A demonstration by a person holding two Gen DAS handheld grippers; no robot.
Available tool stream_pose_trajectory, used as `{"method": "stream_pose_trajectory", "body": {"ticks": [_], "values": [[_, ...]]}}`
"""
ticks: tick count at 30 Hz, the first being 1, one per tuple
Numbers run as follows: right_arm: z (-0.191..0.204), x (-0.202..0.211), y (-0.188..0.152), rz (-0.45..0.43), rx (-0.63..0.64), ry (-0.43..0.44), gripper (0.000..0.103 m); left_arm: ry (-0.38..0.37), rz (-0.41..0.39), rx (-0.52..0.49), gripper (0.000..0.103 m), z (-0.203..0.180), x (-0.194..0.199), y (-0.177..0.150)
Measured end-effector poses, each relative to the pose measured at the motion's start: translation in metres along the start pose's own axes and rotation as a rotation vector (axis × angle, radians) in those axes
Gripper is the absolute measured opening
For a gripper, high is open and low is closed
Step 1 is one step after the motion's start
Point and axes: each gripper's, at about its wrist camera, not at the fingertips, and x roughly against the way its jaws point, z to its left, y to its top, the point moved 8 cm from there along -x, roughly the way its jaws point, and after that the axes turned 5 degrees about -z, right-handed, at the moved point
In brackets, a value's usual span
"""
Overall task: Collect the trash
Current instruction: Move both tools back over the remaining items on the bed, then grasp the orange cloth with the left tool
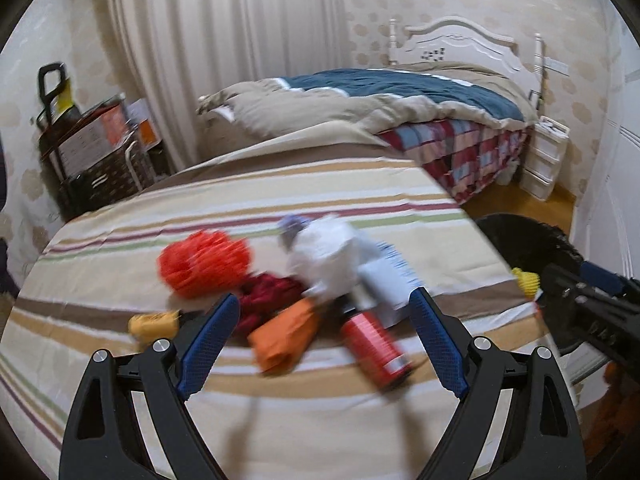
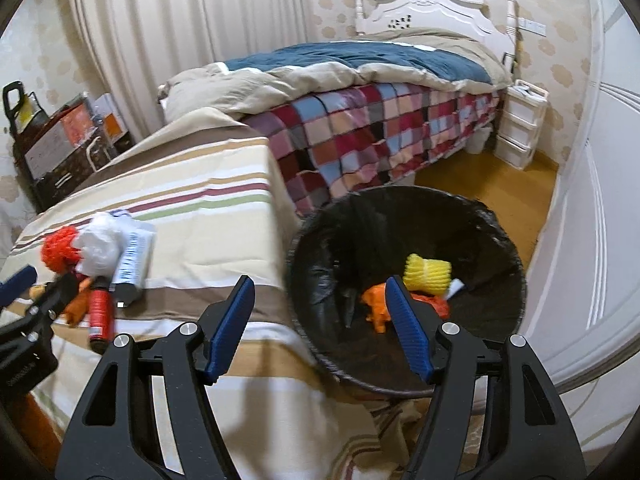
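Note:
On the striped tablecloth (image 1: pixel 120 248) lies a blurred pile of trash: a red-orange foam net (image 1: pixel 200 264), a crumpled white bag (image 1: pixel 324 248), a white-and-blue box (image 1: pixel 388 276), a red can (image 1: pixel 374 344), an orange wrapper (image 1: pixel 286 336), a dark red wrapper (image 1: pixel 268 296) and a yellow piece (image 1: pixel 154 322). My left gripper (image 1: pixel 325 298) hangs open just above the can and wrappers, touching none. My right gripper (image 2: pixel 320 284) is open and empty over the near rim of the black-lined bin (image 2: pixel 500 224). A yellow foam net (image 2: pixel 426 274) and orange scraps (image 2: pixel 378 308) lie inside the bin.
The bin stands on the floor against the table's right edge. Behind it is a bed with a patchwork cover (image 2: pixel 360 136), and a white drawer unit (image 2: pixel 520 124) sits at the far right. A dark cart with boxes (image 1: pixel 92 152) stands at the back left, and a white door (image 2: pixel 592 200) is on the right.

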Motion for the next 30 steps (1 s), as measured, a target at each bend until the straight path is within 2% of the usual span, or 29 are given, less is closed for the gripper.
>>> {"method": "stream_pose_trajectory", "body": {"ticks": [6, 13, 26, 27, 29, 30], "values": [[0.036, 0.003, -0.007, 0.016, 0.049, 0.045, 0.066, 0.053, 0.031, 0.046, 0.086, 0.043, 0.002, -0.018], [0.071, 0.004, -0.019, 0.038, 0.108, 0.081, 0.066, 0.063, 0.056, 0.086, 0.086, 0.070, 0.001, -0.030], [0.073, 0.001, -0.021, 0.055, 0.099, 0.091, 0.066, -0.003, 0.083, 0.020, 0.085, 0.043, -0.017, -0.026], [0.073, 0.000, -0.020, 0.056, 0.098, 0.092, 0.066, -0.011, 0.097, 0.016, 0.083, 0.041, -0.021, -0.026], [0.073, 0.000, -0.020, 0.056, 0.097, 0.094, 0.066, -0.026, 0.120, 0.010, 0.067, 0.037, -0.026, -0.028], [0.073, -0.001, -0.020, 0.056, 0.096, 0.094, 0.066, -0.033, 0.140, 0.004, 0.064, 0.035, -0.029, -0.030]]}}
